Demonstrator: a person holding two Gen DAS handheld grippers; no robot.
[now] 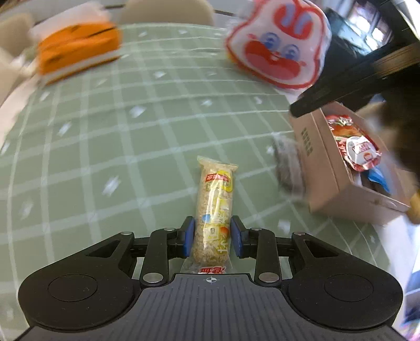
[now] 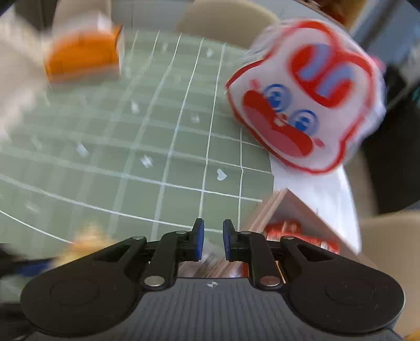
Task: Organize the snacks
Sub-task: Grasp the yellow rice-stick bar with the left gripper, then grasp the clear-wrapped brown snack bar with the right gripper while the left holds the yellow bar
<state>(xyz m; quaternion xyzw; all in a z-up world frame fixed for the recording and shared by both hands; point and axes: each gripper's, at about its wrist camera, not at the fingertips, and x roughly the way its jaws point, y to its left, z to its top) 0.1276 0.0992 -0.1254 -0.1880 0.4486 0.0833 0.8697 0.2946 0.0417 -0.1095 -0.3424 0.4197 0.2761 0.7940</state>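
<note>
A long clear-wrapped rice snack bar (image 1: 214, 194) lies on the green checked tablecloth (image 1: 118, 136), pointing away from me. My left gripper (image 1: 212, 232) is shut on its near half, blue pads against both sides. A cardboard box (image 1: 323, 168) stands to the right, holding red snack packets (image 1: 351, 147). My right gripper (image 2: 213, 236) is shut with nothing between its pads, hovering over the cloth beside the box (image 2: 296, 207). A black part (image 1: 338, 89) reaches in above the box in the left wrist view.
A white bag with a red rabbit face (image 1: 278, 44) (image 2: 307, 99) stands at the far right of the table. An orange pack (image 1: 78, 49) (image 2: 81, 57) lies at the far left. Beige chair backs (image 1: 168, 10) stand beyond the table. Both views are motion-blurred.
</note>
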